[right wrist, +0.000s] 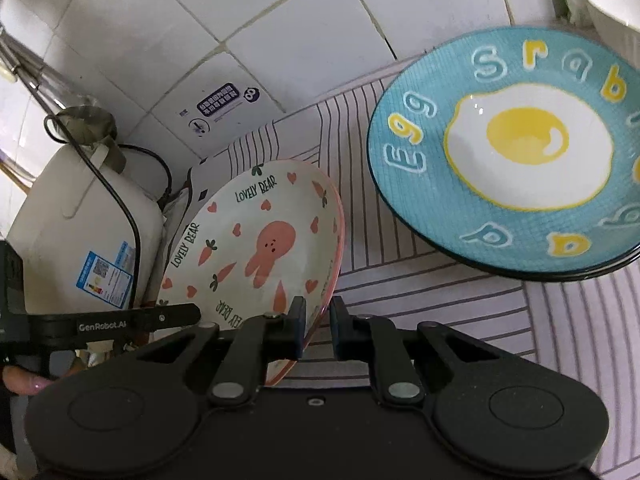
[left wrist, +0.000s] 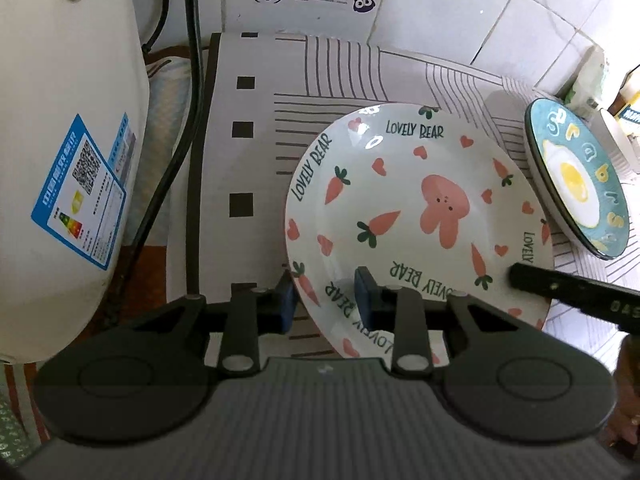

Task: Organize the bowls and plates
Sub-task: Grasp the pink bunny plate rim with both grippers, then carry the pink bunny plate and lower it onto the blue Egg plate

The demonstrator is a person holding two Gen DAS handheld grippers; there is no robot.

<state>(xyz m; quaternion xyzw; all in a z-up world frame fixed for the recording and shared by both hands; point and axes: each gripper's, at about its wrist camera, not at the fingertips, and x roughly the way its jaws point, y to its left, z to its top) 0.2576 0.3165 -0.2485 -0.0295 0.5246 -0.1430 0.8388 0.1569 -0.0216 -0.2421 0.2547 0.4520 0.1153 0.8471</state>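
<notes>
Both claws are straddling the bear plate: left claw at its 7 o'clock rim, right claw at 5 o'clock. Neither is visibly clamping; fingers are sitting apart. The egg plate is lying at 2 o'clock.

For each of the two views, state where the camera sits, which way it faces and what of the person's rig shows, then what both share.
Left wrist: rides the left gripper, facing down and forward at the bear plate; its fingers straddle the near rim; the right gripper's finger enters from the right.
Right wrist: rides the right gripper, straddling the plate's right rim; left gripper's finger and a fingertip show at left.
Shared: bear plate, egg plate, white appliance, striped mat.
</notes>
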